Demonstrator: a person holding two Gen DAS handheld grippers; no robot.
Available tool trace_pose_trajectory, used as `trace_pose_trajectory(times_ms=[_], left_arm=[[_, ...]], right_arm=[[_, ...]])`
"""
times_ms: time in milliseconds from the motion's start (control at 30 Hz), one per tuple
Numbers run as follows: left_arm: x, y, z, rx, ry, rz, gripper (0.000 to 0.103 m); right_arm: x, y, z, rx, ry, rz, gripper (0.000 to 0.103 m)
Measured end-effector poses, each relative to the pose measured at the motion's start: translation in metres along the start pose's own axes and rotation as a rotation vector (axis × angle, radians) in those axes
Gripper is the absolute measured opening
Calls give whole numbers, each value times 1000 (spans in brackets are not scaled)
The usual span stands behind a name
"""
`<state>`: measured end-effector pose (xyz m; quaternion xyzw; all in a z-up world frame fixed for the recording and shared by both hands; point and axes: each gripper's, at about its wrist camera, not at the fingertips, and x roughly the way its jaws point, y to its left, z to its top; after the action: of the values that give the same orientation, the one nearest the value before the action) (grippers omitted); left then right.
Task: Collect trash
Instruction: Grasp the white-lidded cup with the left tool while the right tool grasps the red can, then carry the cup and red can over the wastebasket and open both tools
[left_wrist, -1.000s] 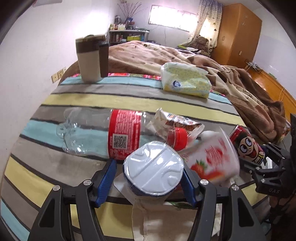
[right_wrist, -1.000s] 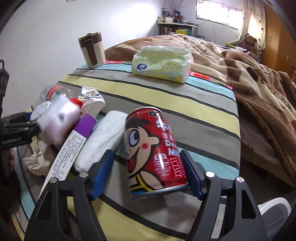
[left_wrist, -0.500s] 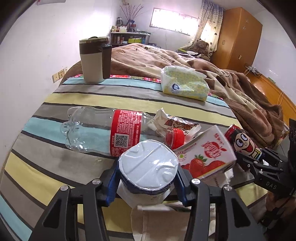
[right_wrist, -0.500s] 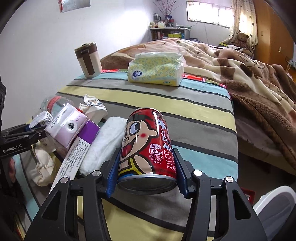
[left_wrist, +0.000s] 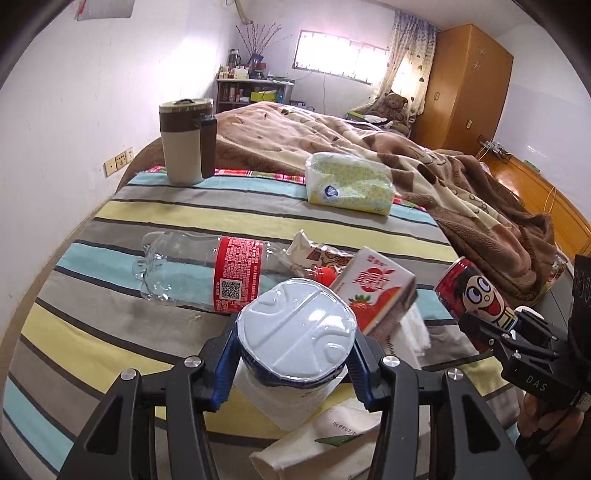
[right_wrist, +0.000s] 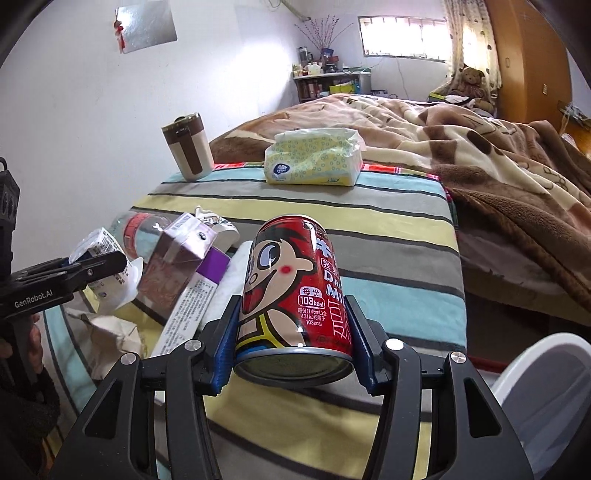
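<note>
Since both grippers are already clenched, the left gripper (left_wrist: 293, 363) squeezes a cup (left_wrist: 295, 339) by its sides under the foil lid, and the right gripper (right_wrist: 293, 345) clamps a red can (right_wrist: 291, 291) near its base, both just above the striped cloth (left_wrist: 110, 325). I'd guess the cup is light, thin plastic that dents if pinched hard; the can looks stiff, smooth metal, a bit slippery, so mid-body is safest

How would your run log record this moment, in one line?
left tool: shut on foil-lidded cup | right tool: shut on red can
</note>
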<state>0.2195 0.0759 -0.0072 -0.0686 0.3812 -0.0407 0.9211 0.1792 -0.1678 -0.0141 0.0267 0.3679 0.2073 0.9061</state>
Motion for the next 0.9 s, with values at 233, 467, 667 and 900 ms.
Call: trace_pose_trajectory(times_ms=[233,467,667,900], left_arm=[[-26,-9,1,3,-45,-16,52],[-46,-32,-2,42,-66,-59,52],[-56,-58,-7,78,-71,-97,52],[-64,-101,-17,142,-68,-160,52]], right_arm=[[-20,-2,-3,34,-44,7,54],[-43,-5,-8,52,-83,-4,54],[-64,-14,-16,77,-109,-27,54],[-88,-33,-28,123,-133,-80,54]])
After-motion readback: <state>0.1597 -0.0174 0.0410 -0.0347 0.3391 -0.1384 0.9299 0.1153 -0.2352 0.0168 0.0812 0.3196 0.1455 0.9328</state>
